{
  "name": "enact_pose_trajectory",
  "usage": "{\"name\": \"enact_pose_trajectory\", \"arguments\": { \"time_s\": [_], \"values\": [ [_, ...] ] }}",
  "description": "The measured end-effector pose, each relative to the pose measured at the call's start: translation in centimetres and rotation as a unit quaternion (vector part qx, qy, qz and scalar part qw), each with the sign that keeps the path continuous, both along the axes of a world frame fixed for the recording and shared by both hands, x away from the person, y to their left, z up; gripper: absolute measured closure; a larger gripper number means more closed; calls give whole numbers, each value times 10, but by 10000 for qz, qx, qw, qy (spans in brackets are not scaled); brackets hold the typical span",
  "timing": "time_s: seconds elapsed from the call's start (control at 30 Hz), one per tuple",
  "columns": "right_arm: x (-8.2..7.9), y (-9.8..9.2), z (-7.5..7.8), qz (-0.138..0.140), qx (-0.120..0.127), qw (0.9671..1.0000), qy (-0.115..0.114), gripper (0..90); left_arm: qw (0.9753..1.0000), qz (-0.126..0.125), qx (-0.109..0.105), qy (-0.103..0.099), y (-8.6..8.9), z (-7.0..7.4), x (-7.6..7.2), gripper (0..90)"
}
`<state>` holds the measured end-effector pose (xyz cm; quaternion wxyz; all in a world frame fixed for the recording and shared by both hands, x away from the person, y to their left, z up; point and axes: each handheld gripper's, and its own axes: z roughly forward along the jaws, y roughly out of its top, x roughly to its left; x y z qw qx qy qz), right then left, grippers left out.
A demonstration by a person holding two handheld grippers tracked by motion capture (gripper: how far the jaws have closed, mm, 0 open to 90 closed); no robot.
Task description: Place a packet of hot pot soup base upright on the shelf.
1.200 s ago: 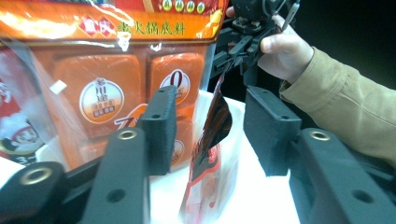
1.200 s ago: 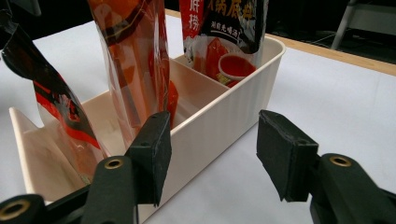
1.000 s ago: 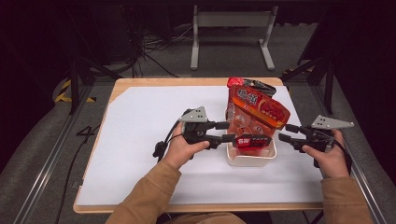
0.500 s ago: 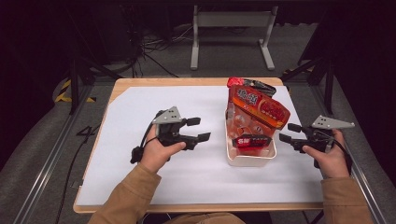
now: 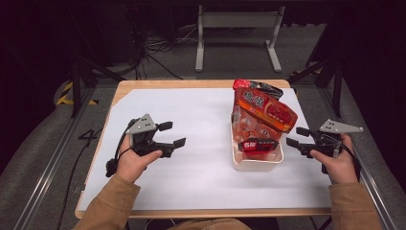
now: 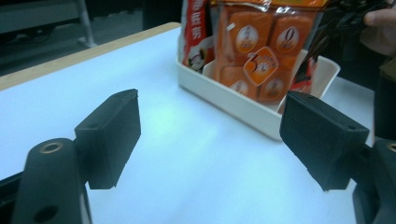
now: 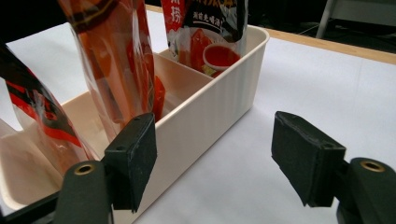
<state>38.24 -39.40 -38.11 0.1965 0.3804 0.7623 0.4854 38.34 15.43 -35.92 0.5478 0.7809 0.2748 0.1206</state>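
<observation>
**Operator:** High view first: I have the left gripper [image 5: 168,135] at the left-centre of the frame, jaws spread and empty, hovering over the white table sheet [image 5: 201,120]. It sits well apart from the cream bin [image 5: 256,163], which stands right of centre.

**Colleague:** And your other hand?

**Operator:** My right gripper [image 5: 298,137] is at the right edge of the frame, just beside the bin's right wall, also released with nothing between its jaws. In the right gripper view the bin [image 7: 219,107] fills the left half, and its near wall passes right behind my left-hand jaw; I cannot tell whether they touch.

**Colleague:** What is in the bin?

**Operator:** Snack packets standing upright. In the high view a big orange bag [image 5: 265,112] leans over the top of the bin, with a small red-and-black packet [image 5: 257,144] at the near end. From the left gripper view I see the orange bag [image 6: 261,51] at the top centre, with the bin's wall [image 6: 243,105] below it, framed between my open jaws.
</observation>
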Motion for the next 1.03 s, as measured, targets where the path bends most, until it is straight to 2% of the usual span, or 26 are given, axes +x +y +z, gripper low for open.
{"name": "enact_pose_trajectory", "arguments": {
  "time_s": [0.13, 0.23, 0.3, 0.37, 0.43, 0.63, 0.8, 0.93, 1.03],
  "values": [
    [1, 0, -3, -50, -19, 10000, 32, 289, 9997, 207, 140, -34, 17, -9, -3, 205],
    [1, -1, -4, -78, -21, 10000, 34, 283, 9994, 304, 154, -13, 24, -12, -5, 202],
    [1, -1, -4, -96, -13, 9999, 27, 279, 9992, 363, 173, -53, 30, -15, -7, 199],
    [1, -1, -4, -106, -1, 9999, 10, 276, 9985, 426, 282, -195, 38, -15, -8, 194],
    [2, -2, -4, -117, 53, 9999, -4, 272, 9979, 553, 323, -108, 48, -16, -7, 189],
    [5, -3, -9, -164, 15, 9999, 22, 263, 9970, 757, 101, 89, 64, -25, -2, 177],
    [7, -2, -11, -170, -37, 9998, 38, 257, 9952, 930, 132, 287, 73, -38, 5, 174],
    [7, -2, -11, -195, -42, 9998, 48, 254, 9937, 1038, -89, 413, 79, -42, 6, 169],
    [7, -3, -11, -219, -37, 9998, 15, 251, 9931, 1088, -147, 423, 81, -43, 6, 164]
  ]
}}
